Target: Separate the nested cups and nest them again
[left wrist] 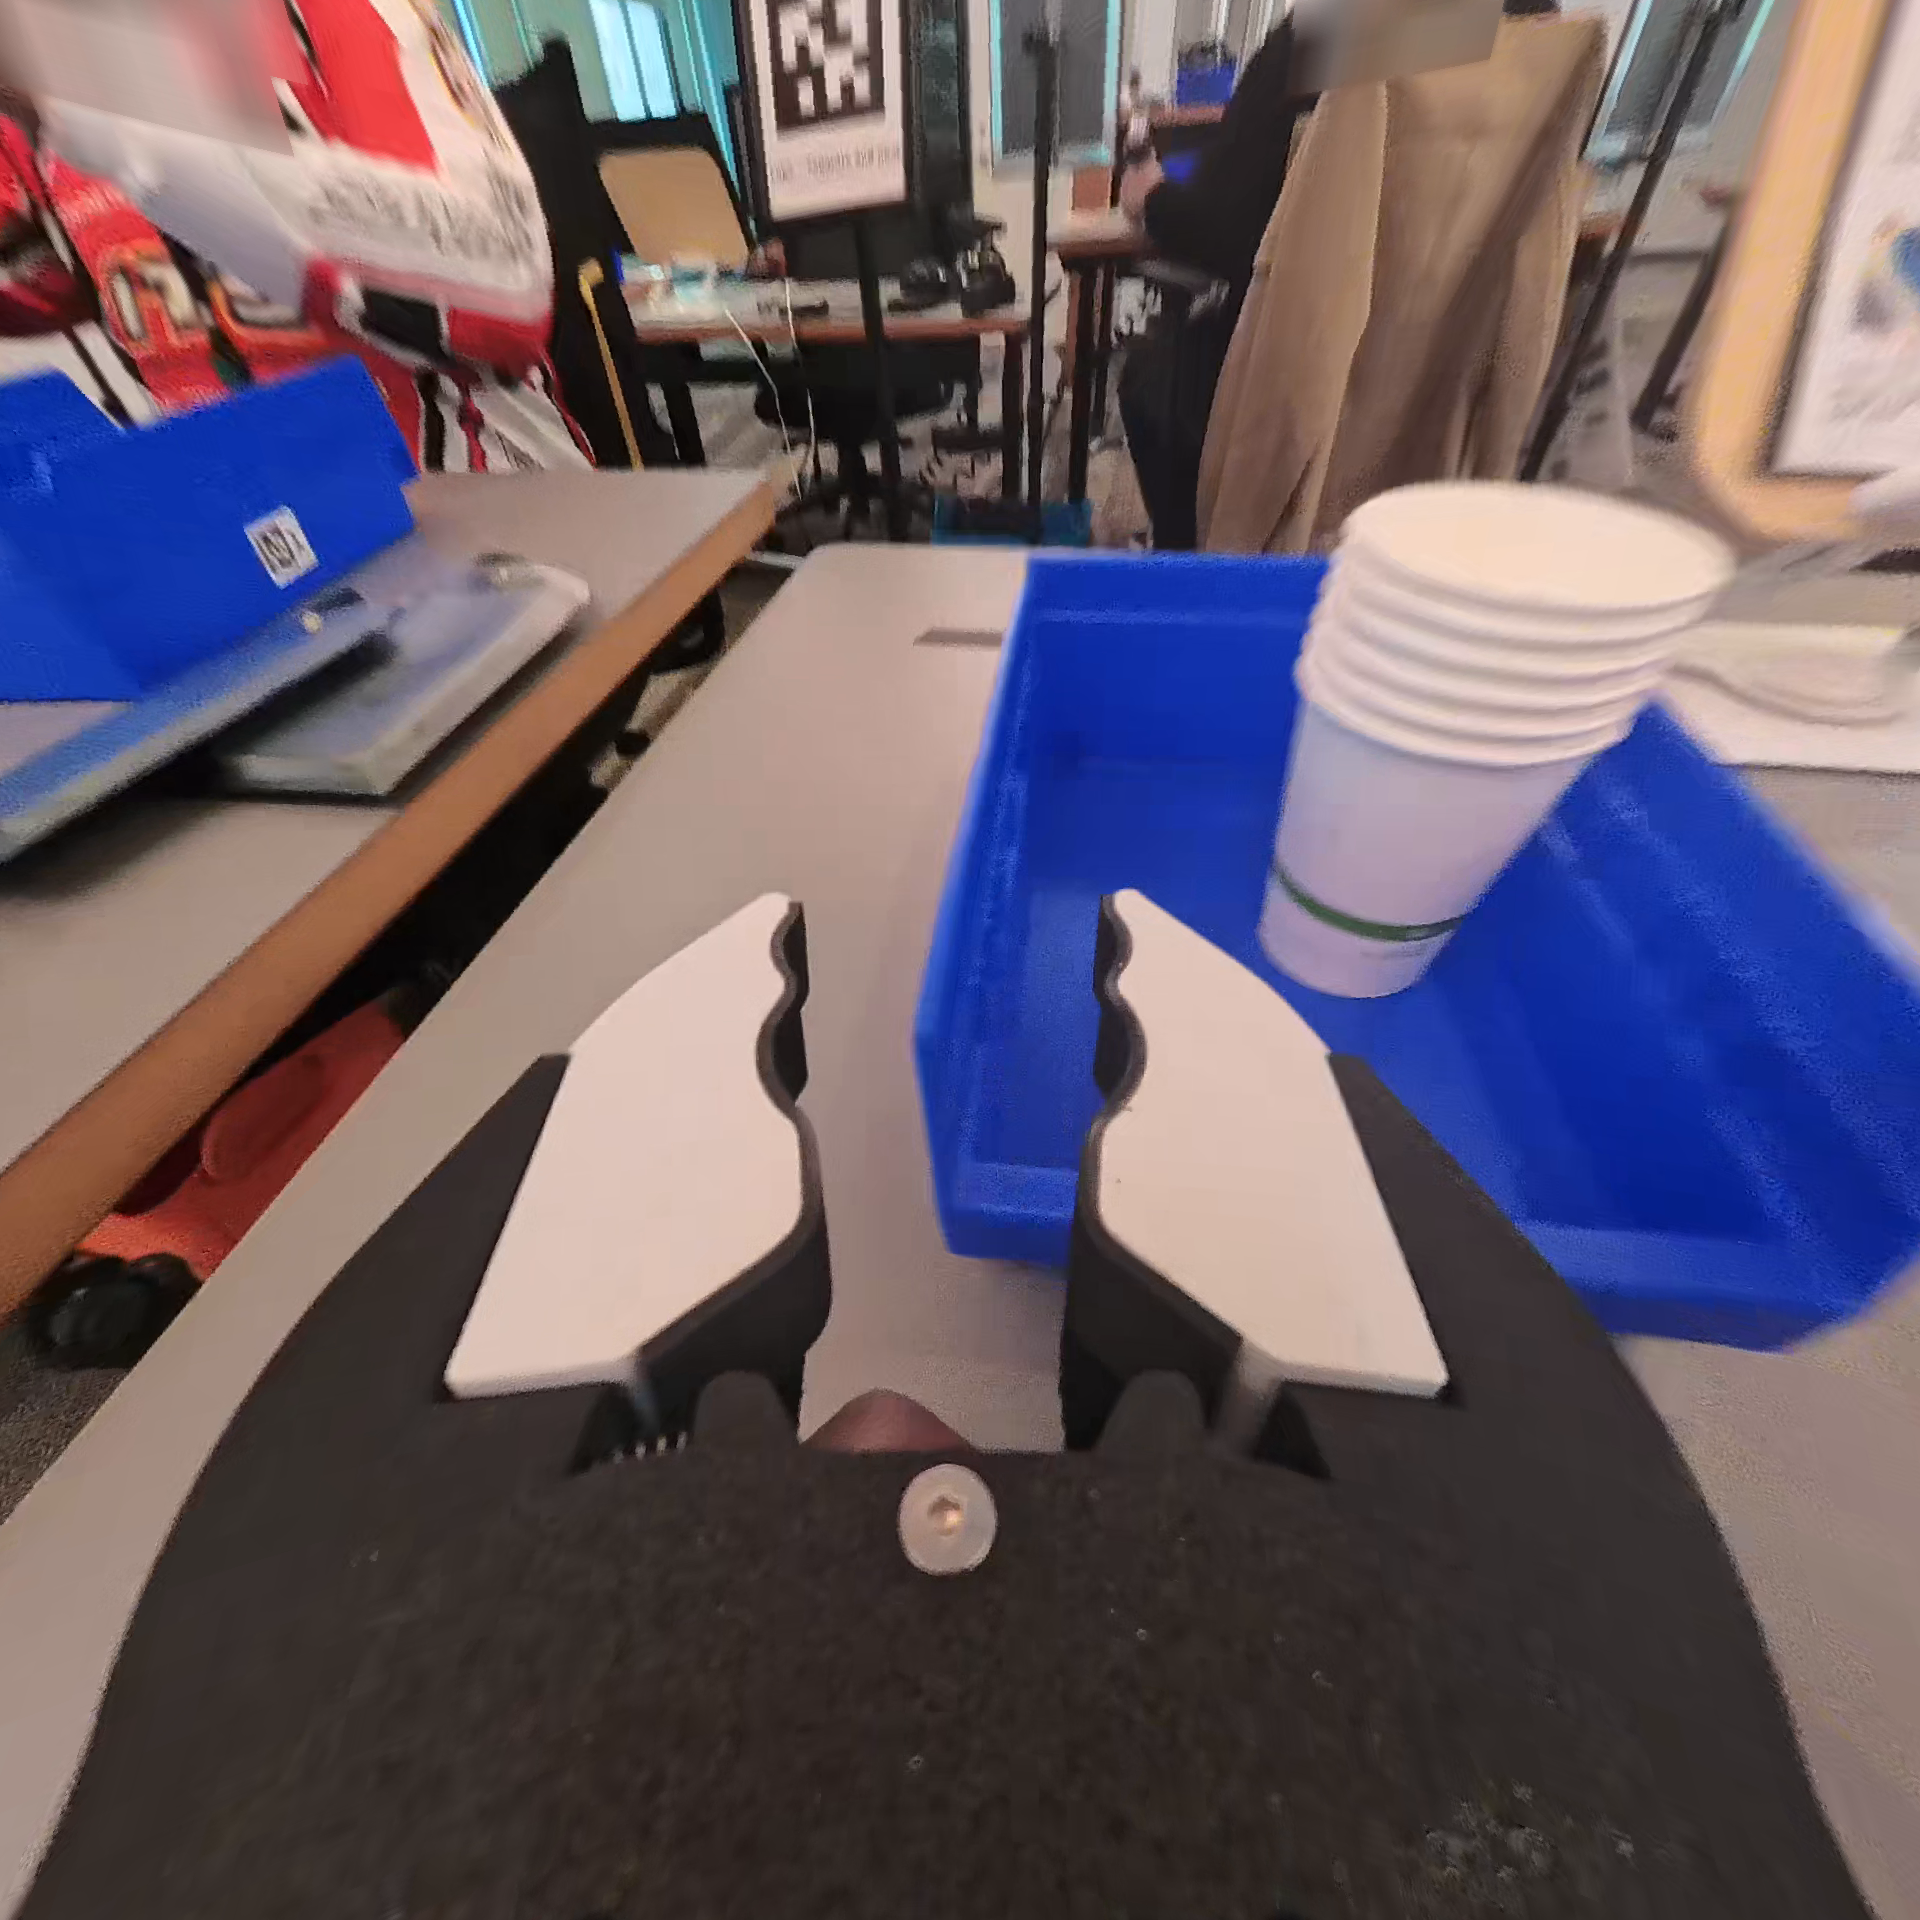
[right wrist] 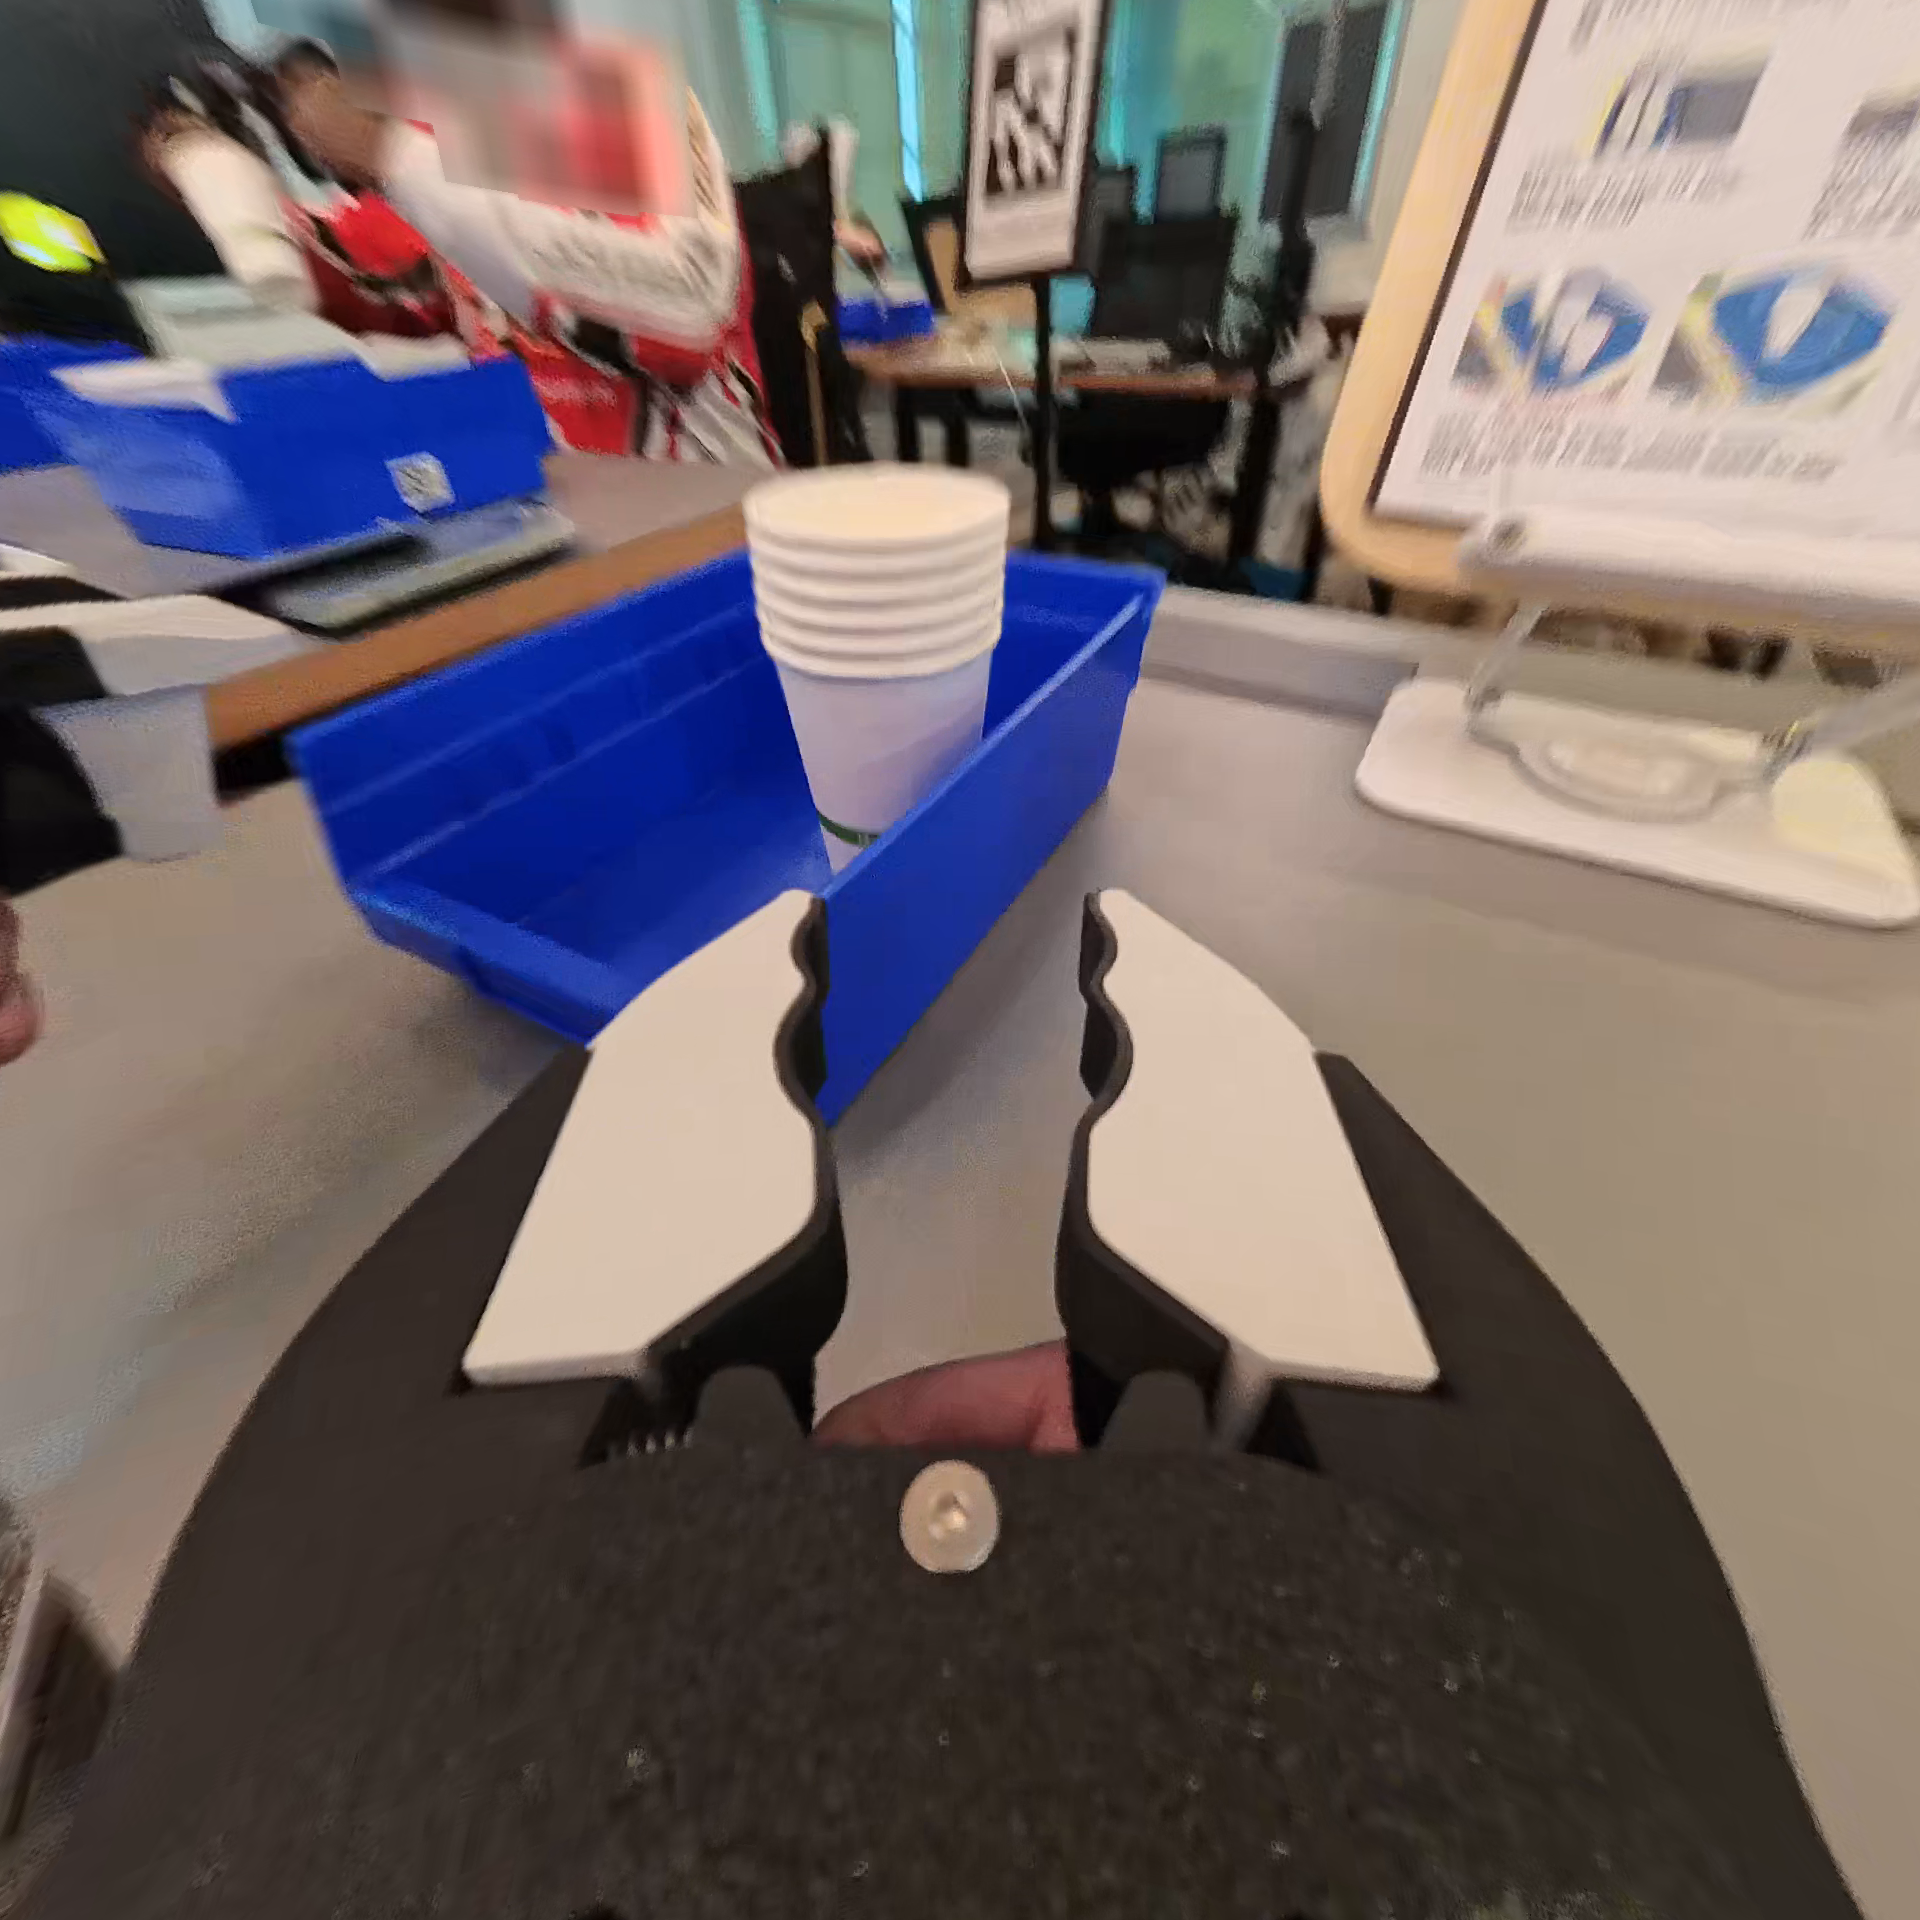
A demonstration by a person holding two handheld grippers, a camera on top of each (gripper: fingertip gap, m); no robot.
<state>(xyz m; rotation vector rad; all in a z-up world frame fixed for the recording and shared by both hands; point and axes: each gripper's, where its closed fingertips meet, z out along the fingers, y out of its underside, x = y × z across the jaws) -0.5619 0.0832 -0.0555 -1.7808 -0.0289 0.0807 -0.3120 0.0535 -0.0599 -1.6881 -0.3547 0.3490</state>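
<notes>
A stack of several nested white paper cups (left wrist: 1455, 727) with a green band near the base stands upright inside a blue plastic bin (left wrist: 1039, 1039). It also shows in the right wrist view (right wrist: 883, 644), in the same bin (right wrist: 935, 987). My left gripper (left wrist: 951, 935) is open and empty, over the grey table at the bin's near left corner, short of the cups. My right gripper (right wrist: 951, 935) is open and empty, at the bin's near right wall, below and in front of the cups.
The grey table (left wrist: 810, 779) holds the bin. A second table at the left carries another blue bin (left wrist: 208, 520). A framed sign on a clear stand (right wrist: 1662, 727) sits at the right. A person in red and white stands behind (right wrist: 582, 270). Part of the other gripper shows at the left edge (right wrist: 125, 769).
</notes>
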